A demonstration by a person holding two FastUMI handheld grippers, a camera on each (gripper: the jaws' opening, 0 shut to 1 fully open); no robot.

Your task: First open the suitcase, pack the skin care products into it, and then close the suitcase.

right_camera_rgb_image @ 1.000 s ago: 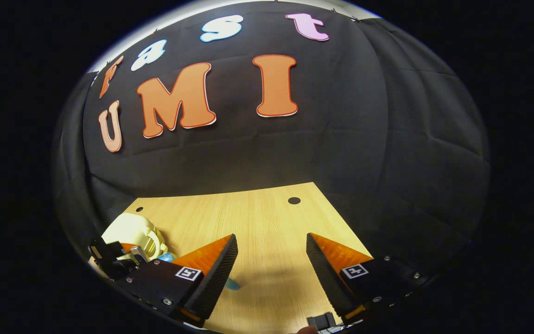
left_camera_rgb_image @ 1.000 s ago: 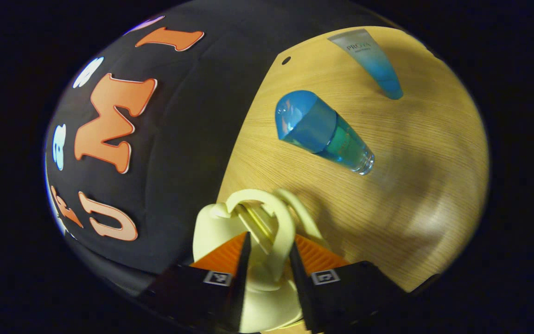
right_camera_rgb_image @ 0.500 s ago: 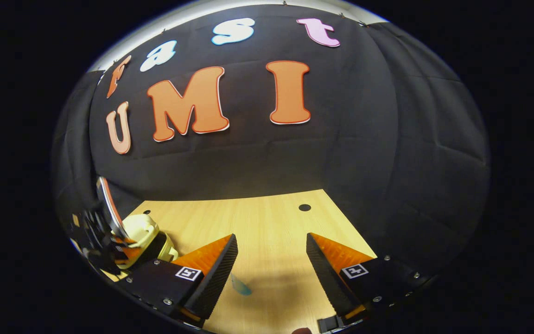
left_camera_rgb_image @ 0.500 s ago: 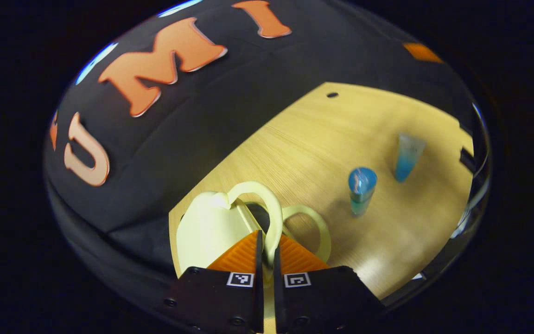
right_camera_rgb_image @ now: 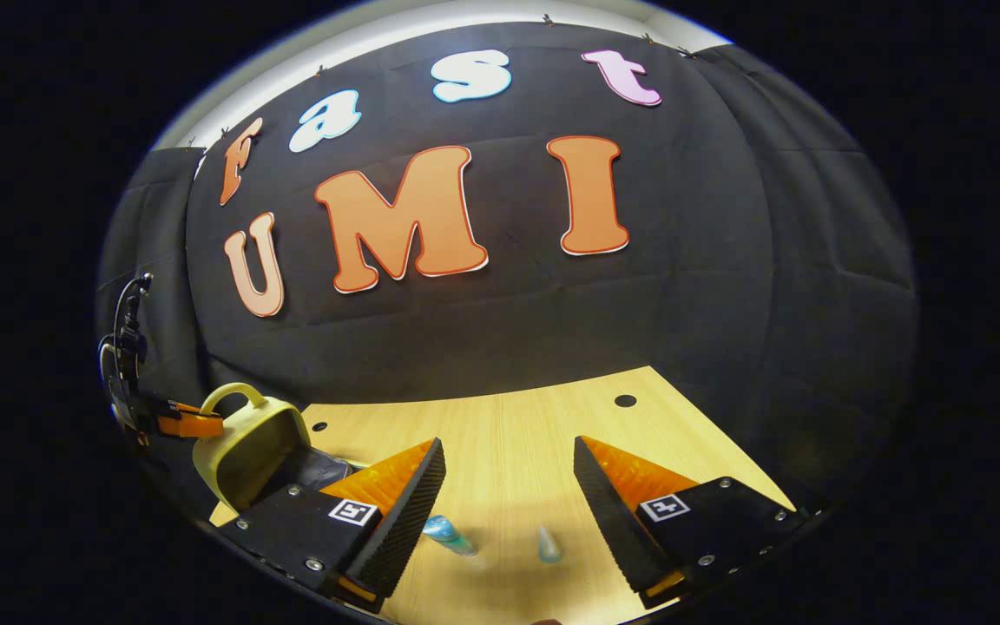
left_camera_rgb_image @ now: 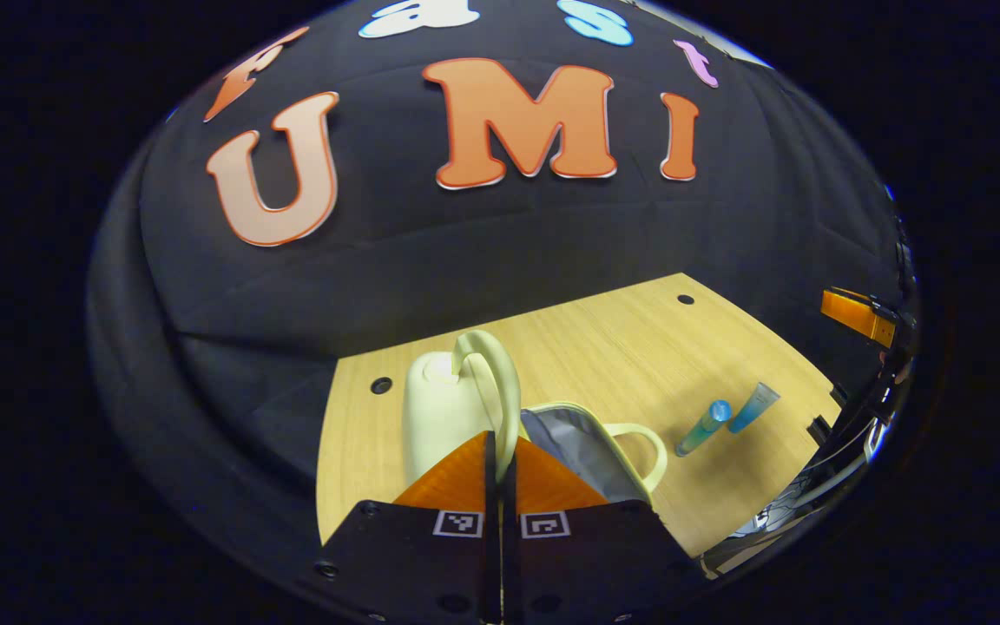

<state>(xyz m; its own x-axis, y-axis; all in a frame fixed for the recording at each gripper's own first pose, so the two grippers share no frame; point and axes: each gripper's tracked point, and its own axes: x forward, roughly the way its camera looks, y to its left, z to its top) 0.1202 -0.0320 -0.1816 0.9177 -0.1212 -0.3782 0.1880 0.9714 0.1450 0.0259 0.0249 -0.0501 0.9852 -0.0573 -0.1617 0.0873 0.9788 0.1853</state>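
While suitcase handle (left_camera_rgb_image: 500,391) sits gripped, left gripper (left_camera_rgb_image: 500,473) lifts.

Suitcase (left_camera_rgb_image: 435,408): pale cream-yellow shell and handles; lining (left_camera_rgb_image: 574,451) grey, visible in the left gripper view. Bottle (left_camera_rgb_image: 702,427) at 3 o'clock of the suitcase: blue cap, teal-green body. Tube (left_camera_rgb_image: 753,407): clear grey top fading to blue. Table (left_camera_rgb_image: 621,347): light wood grain with dark round holes. Gripper bodies carry small black-and-white square markers.
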